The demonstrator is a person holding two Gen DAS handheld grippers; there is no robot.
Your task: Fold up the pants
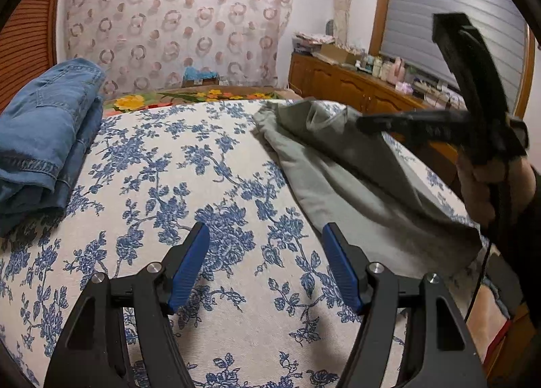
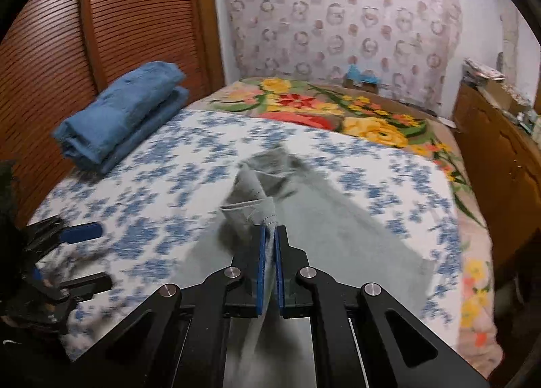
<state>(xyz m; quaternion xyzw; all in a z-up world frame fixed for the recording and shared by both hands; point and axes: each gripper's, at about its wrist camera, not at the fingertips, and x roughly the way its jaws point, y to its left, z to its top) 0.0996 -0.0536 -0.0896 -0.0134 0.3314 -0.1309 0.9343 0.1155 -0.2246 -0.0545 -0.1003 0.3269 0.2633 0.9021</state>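
The grey-green pants (image 1: 341, 181) lie rumpled along the right side of the bed (image 1: 209, 191), one hemmed end lifted and clenched between the blue pads of the right hand-held gripper (image 2: 269, 235), while the left hand-held gripper (image 1: 265, 252) hovers released over bare sheet beside them. Motion blur smears the pants and the sheet's print in the right wrist view, and the gripper body covers the cloth nearest it. The bed wears a blue-flowered white sheet over a bright floral blanket (image 2: 338, 107), with folded jeans (image 1: 44, 137) at its left edge, a wooden cabinet (image 1: 345, 87) right
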